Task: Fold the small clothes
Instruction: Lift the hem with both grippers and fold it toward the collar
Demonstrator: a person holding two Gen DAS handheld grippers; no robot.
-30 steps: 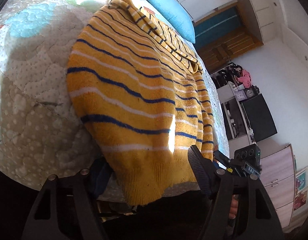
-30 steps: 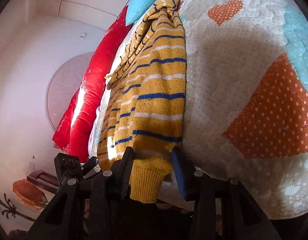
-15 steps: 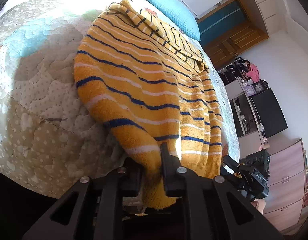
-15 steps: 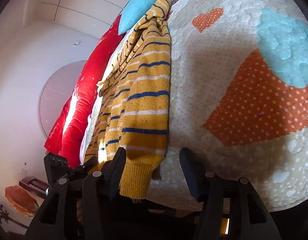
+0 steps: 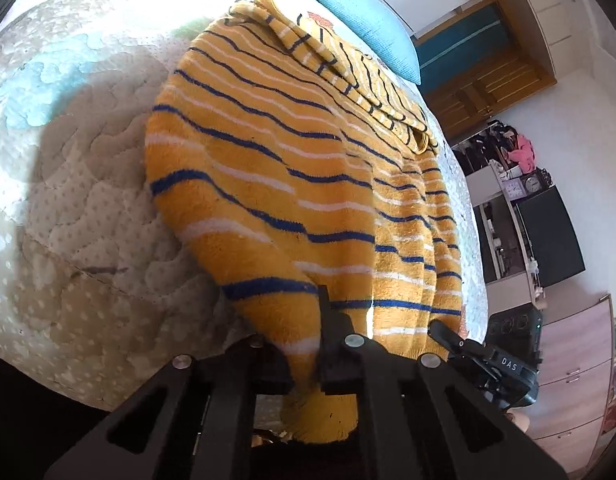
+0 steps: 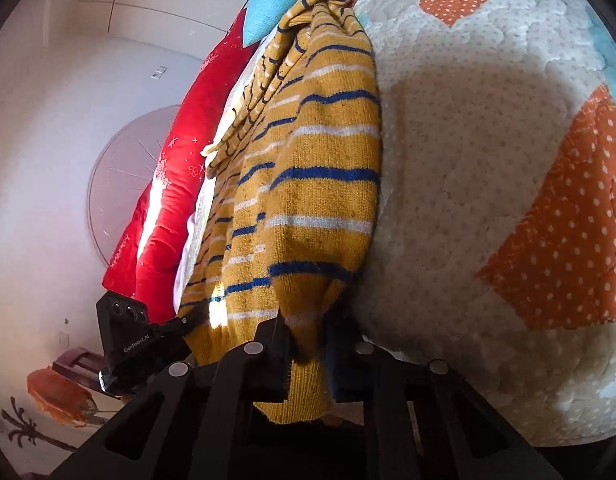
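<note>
the striped yellow sweater's hem is now pinched between the just-closed jaws of the left gripper and right gripper; lifting for a fold seems possible.

The sweater hem's pinched folds are hidden between both jaws.

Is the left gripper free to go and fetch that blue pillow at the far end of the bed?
Probably not yet: the left gripper is shut on the yellow striped sweater hem, and the blue pillow lies beyond the sweater.
</note>
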